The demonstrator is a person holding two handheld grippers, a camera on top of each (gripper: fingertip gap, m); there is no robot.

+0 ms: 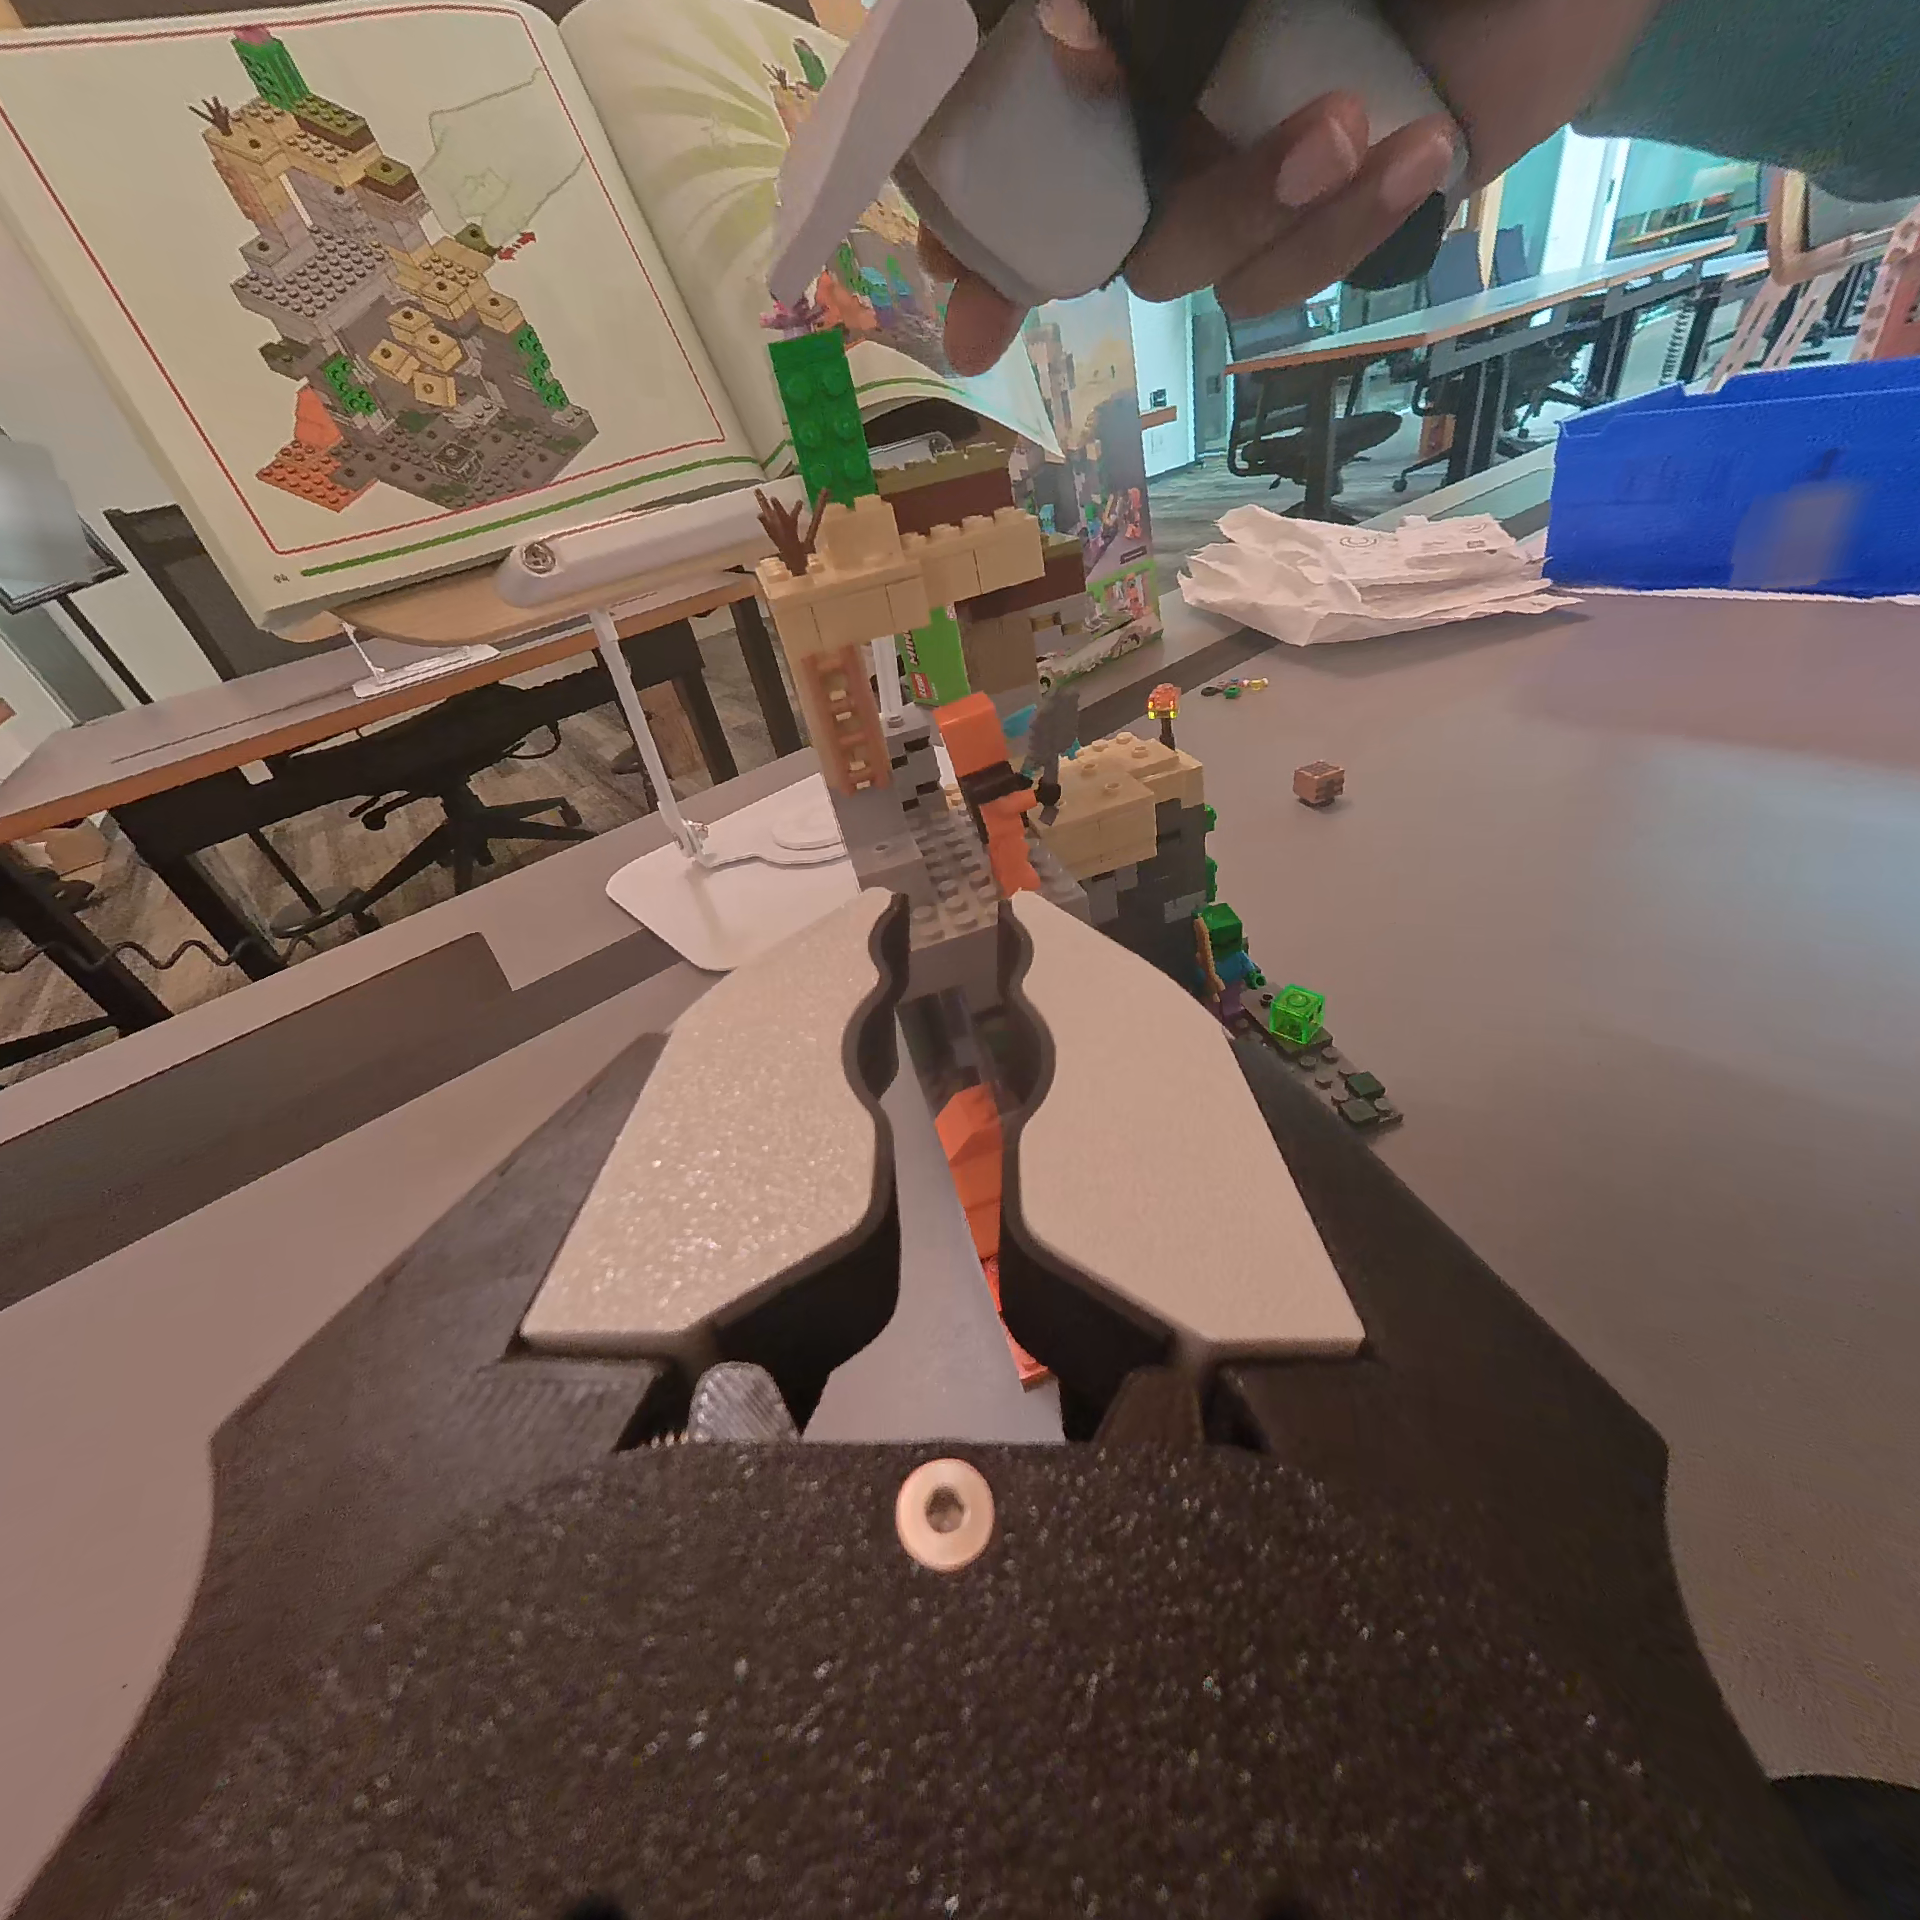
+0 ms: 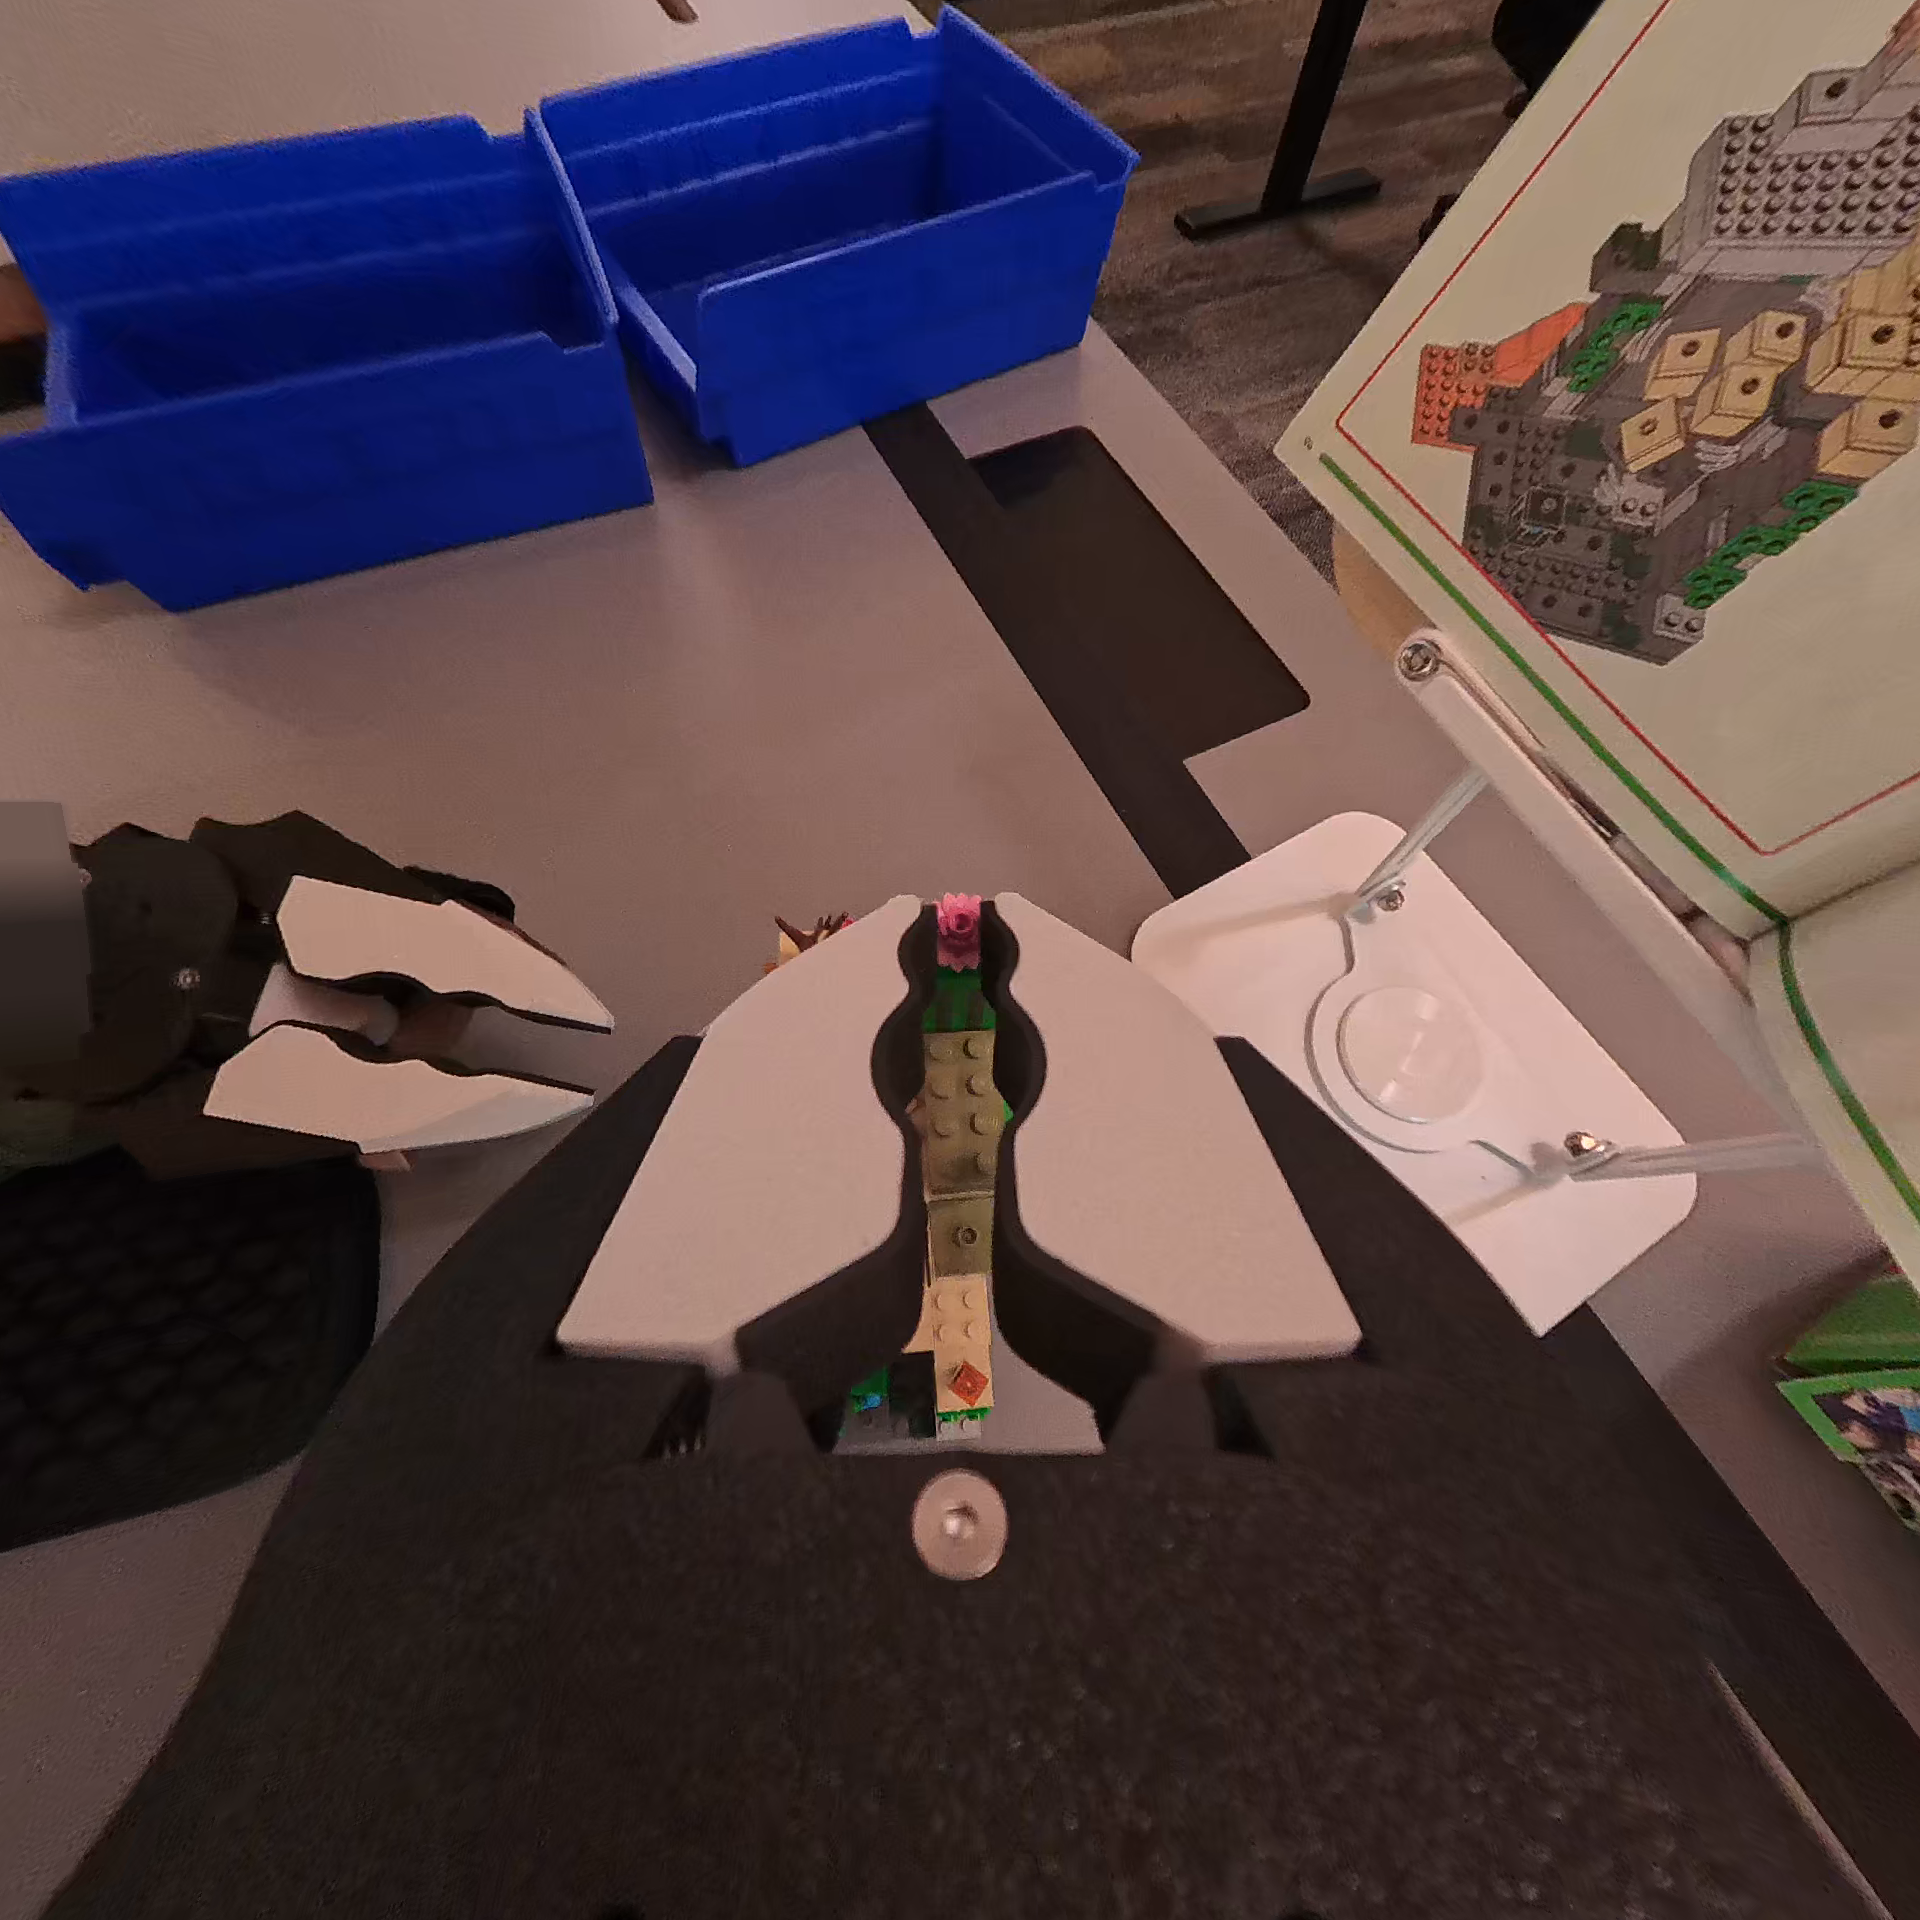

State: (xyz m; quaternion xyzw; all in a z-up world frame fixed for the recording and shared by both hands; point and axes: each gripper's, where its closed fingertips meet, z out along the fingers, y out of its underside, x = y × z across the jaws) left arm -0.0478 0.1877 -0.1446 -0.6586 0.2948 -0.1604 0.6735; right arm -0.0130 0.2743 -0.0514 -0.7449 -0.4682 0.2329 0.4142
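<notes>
A brick model [image 1: 904,582] of tan, grey, orange and green pieces stands on the grey table [image 1: 1610,883]. My left gripper [image 1: 951,909] is shut on the edge of the model's grey studded plate [image 1: 951,940], low on the model. A green cactus column [image 1: 826,416] rises from the model's top, with a pink flower piece [image 2: 958,930] on it. My right gripper [image 2: 961,909] comes from above and is shut on the pink flower piece. One of its fingers [image 1: 862,145] and the hand holding it show in the left wrist view. The left gripper [image 2: 601,1060] shows at the left of the right wrist view.
An open instruction book [image 1: 364,312] rests on a stand with a white base [image 2: 1403,1070] behind the model. Two blue bins [image 2: 312,416] [image 2: 852,239] stand farther off. White paper bags [image 1: 1371,571], a product box [image 1: 1101,499], a small brown cube [image 1: 1320,781] and a green translucent cube [image 1: 1299,1010] are nearby. Both grippers' tips are roughly 30 cm from the small brown cube [image 1: 1320,781].
</notes>
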